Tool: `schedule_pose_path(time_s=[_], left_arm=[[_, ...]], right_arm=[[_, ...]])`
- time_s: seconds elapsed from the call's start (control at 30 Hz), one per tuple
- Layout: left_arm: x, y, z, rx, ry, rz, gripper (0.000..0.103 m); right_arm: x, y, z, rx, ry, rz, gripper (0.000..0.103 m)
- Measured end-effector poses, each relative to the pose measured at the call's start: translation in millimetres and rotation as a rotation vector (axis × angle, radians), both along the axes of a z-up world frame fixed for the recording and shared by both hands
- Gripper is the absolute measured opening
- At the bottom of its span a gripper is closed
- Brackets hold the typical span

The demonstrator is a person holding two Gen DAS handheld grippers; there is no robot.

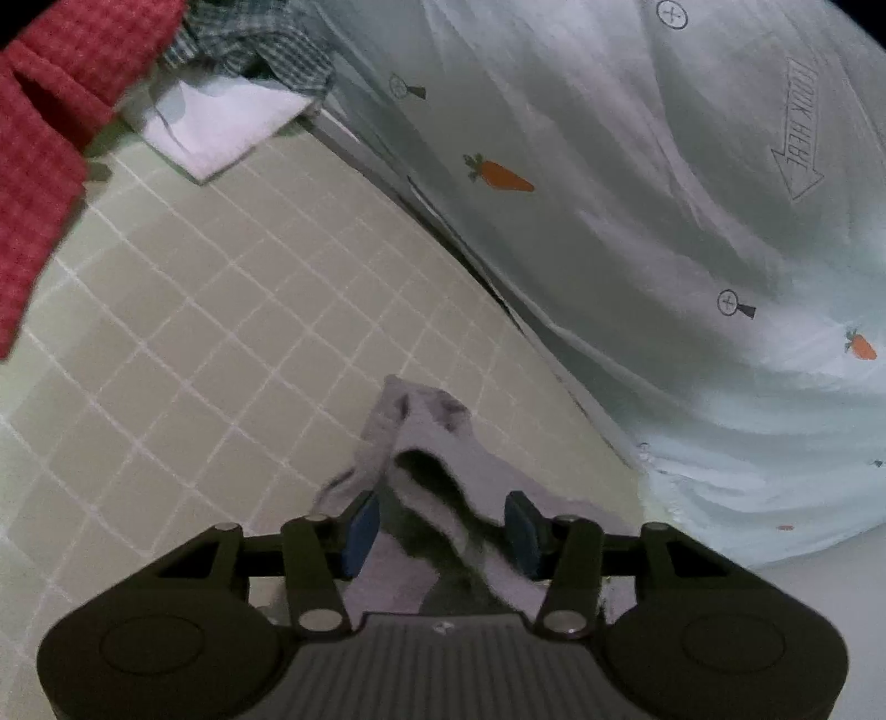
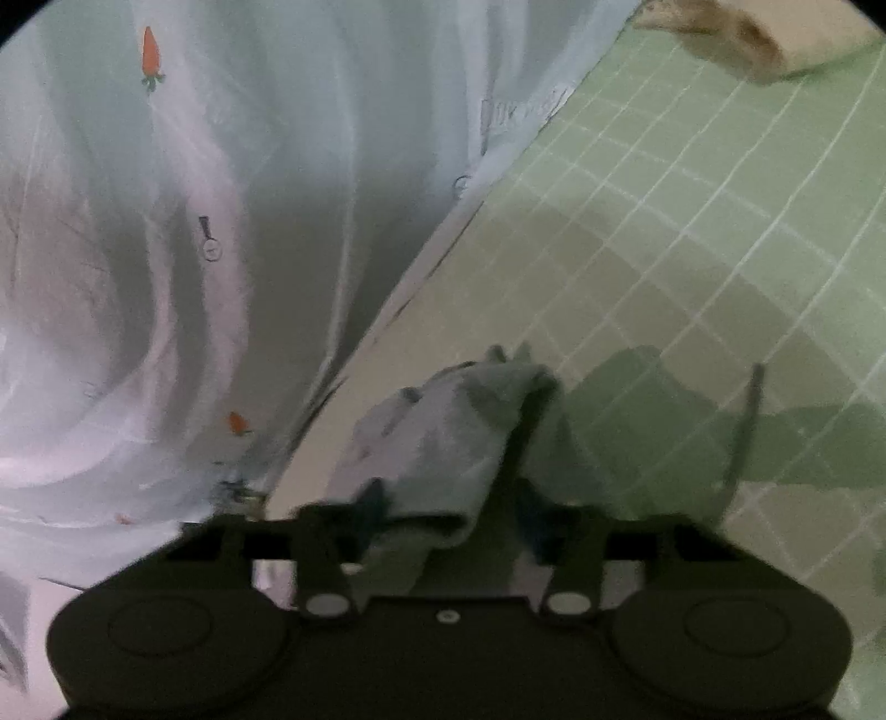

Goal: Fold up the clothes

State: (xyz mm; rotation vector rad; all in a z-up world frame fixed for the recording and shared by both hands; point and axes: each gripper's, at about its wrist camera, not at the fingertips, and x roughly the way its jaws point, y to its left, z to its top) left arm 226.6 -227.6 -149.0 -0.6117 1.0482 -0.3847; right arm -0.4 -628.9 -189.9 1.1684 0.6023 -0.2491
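A small pale grey garment (image 1: 426, 437) lies bunched on the green checked sheet (image 1: 221, 304), beside a white quilt. In the left wrist view my left gripper (image 1: 443, 531) stands open. A ridge of the grey cloth runs between its blue pads (image 1: 362, 531) without being pinched. In the blurred right wrist view the same grey garment (image 2: 443, 421) rises in a hump just ahead of my right gripper (image 2: 454, 518). Its fingers stand apart; cloth lies against the left one and a dark gap shows beside the right one.
A white quilt printed with carrots (image 1: 637, 194) (image 2: 221, 166) borders the sheet (image 2: 692, 249). A red knit garment (image 1: 44, 138), a plaid garment (image 1: 249, 39) and a folded white cloth (image 1: 221, 122) lie at the far left. A beige item (image 2: 747, 39) lies far right; a thin dark strap (image 2: 745, 432) sticks up.
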Motion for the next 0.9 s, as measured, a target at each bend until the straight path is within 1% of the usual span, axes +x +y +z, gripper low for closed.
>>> schedule_pose_path(time_s=[0.03, 0.07, 0.1, 0.13, 0.17, 0.3, 0.33, 0.37, 0.4, 0.47, 0.5, 0.53, 0.57, 0.6, 0.67, 0.7, 0.8, 0.9], left_arm=[[5.4, -3.4, -3.7, -0.01, 0.015, 0.002, 0.043], [11.1, -6.8, -7.3, -0.02, 0.03, 0.003, 0.011], [17.7, -10.4, -9.6, -0.023, 0.039, 0.001, 0.005], [24.4, -13.9, -8.5, -0.013, 0.041, 0.002, 0.002], [29.4, -16.4, -3.8, -0.008, 0.021, 0.003, 0.002], [49.1, -21.4, 27.2, -0.066, -0.124, 0.016, 0.002], [52.0, -20.5, 31.4, -0.068, -0.153, 0.041, 0.004], [53.2, -18.8, 34.7, -0.054, -0.179, 0.076, 0.01], [53.0, -16.5, 36.4, -0.023, -0.193, 0.107, 0.018], [52.3, -11.9, 39.0, 0.039, -0.218, 0.162, 0.063], [50.1, -9.6, 36.6, 0.067, -0.22, 0.157, 0.072], [47.4, -7.2, 33.1, 0.09, -0.219, 0.138, 0.081], [44.6, -6.4, 28.7, 0.115, -0.214, 0.108, 0.082], [40.7, -7.7, 22.1, 0.147, -0.2, 0.07, 0.083], [32.3, -10.4, 8.4, 0.212, -0.17, -0.005, 0.089], [26.6, -12.6, -0.3, 0.245, -0.149, -0.045, 0.09], [12.8, -20.9, -24.9, 0.31, -0.08, -0.158, 0.09], [4.3, -29.1, -42.5, 0.341, -0.035, -0.236, 0.091]], right_arm=[[6.2, -1.3, -0.2, 0.011, -0.004, 0.008, 0.015], [12.4, -2.5, -0.4, 0.022, -0.007, 0.015, 0.009], [19.2, -3.5, 0.7, 0.026, -0.011, 0.019, 0.008], [26.8, -6.2, 3.6, 0.027, -0.02, 0.022, 0.007], [35.9, -10.8, 8.6, 0.027, -0.041, 0.019, 0.007], [65.2, -32.5, 24.8, 0.044, -0.154, -0.038, 0.007], [69.5, -36.6, 26.4, 0.046, -0.177, -0.066, 0.007], [71.8, -39.5, 28.3, 0.032, -0.194, -0.099, 0.014], [72.1, -39.5, 31.2, -0.007, -0.188, -0.122, 0.019], [71.3, -36.9, 37.8, -0.106, -0.154, -0.157, 0.077], [70.4, -33.2, 39.3, -0.164, -0.126, -0.145, 0.084], [69.3, -28.2, 39.9, -0.226, -0.093, -0.118, 0.084], [68.2, -23.2, 40.5, -0.288, -0.06, -0.091, 0.086], [67.9, -18.2, 38.9, -0.347, -0.015, -0.05, 0.09], [69.1, -5.1, 30.8, -0.444, 0.07, 0.04, 0.095], [67.0, 1.1, 25.3, -0.481, 0.101, 0.089, 0.095], [68.5, 17.7, 6.9, -0.515, 0.169, 0.206, 0.099], [75.8, 27.8, -9.3, -0.513, 0.208, 0.278, 0.1]])
